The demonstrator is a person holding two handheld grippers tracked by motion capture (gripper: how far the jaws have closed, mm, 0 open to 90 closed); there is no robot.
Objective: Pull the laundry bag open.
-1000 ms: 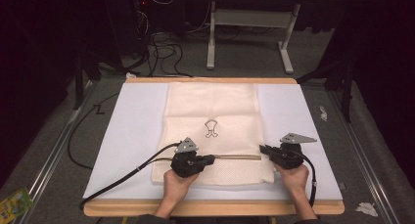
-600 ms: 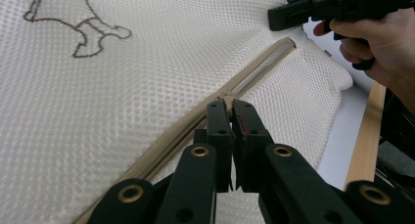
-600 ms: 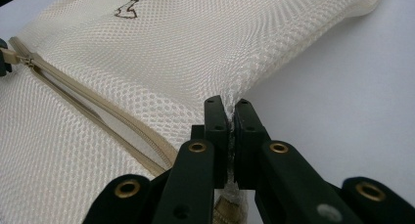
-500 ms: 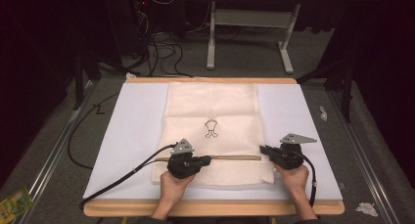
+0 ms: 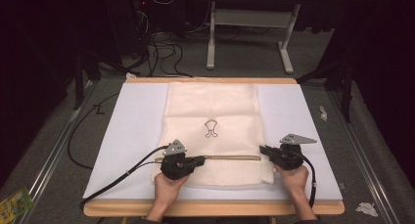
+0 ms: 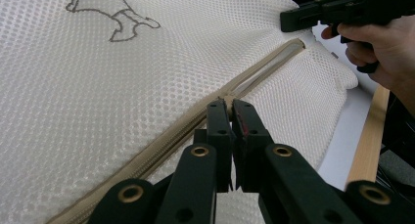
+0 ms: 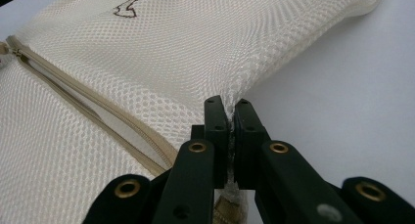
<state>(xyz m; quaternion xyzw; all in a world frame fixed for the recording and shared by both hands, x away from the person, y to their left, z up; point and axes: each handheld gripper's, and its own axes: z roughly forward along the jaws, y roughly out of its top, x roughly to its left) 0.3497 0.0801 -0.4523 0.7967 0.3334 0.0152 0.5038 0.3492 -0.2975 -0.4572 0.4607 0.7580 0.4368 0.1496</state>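
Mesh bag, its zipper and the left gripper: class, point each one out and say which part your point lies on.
mesh bag point(image 5: 215, 104): high view, plain mesh above the printed figure.
zipper point(image 5: 235, 157): high view, middle of the tan strip.
left gripper point(image 6: 231, 108): left gripper view, tips of the shut fingers at the zipper slider.

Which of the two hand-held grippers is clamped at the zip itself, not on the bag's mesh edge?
The left hand-held gripper: its jaws pinch at the zipper. The right hand-held gripper pinches the mesh bag at its edge.

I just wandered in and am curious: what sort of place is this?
Probably a lab or workshop set up for recording: a white-topped wooden table, loose black cables on grey carpet, a metal desk frame behind, dark surroundings.
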